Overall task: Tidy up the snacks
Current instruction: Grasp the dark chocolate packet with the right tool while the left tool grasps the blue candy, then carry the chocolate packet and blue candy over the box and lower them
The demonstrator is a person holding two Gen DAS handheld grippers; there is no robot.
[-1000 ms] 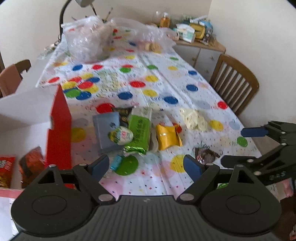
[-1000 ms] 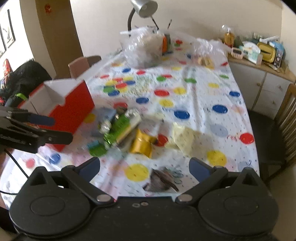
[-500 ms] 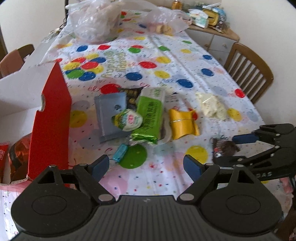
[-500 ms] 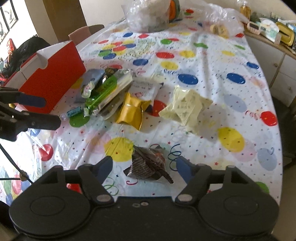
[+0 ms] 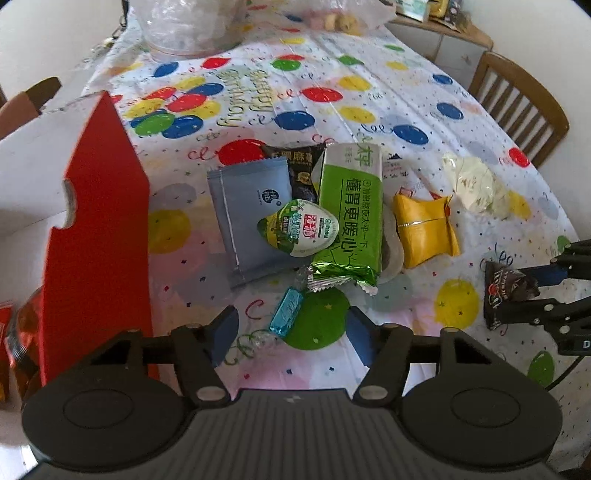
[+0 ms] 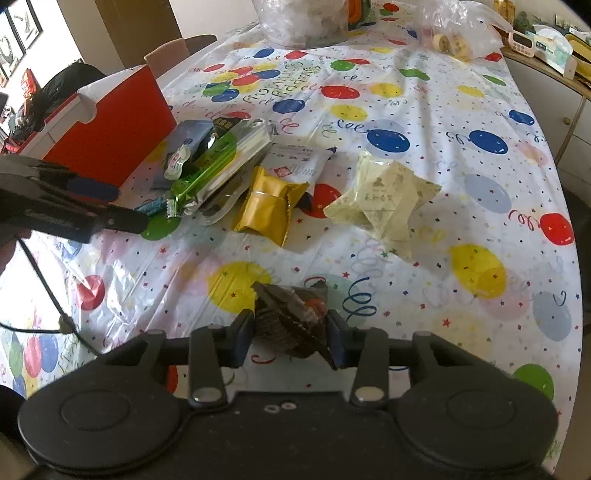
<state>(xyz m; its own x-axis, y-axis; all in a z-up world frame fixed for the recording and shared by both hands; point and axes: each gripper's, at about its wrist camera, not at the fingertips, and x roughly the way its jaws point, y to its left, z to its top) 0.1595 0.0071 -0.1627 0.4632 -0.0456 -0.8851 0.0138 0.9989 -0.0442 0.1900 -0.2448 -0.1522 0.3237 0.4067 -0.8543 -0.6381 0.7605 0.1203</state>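
The dark packet (image 6: 291, 321) is seen low in the centre of the right wrist frame, bracketed by the right gripper (image 6: 290, 330) fingers narrowed onto its sides, while the left gripper (image 5: 290, 326) is held wide open and empty around the blue candy (image 5: 286, 312).

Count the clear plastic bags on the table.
2. A large clear bag at the far end, and a smaller clear bag just to its right. More may lie outside the views.

Red box (image 5: 96, 229) walls left; bare tablecloth (image 6: 461, 122) beyond (right side).
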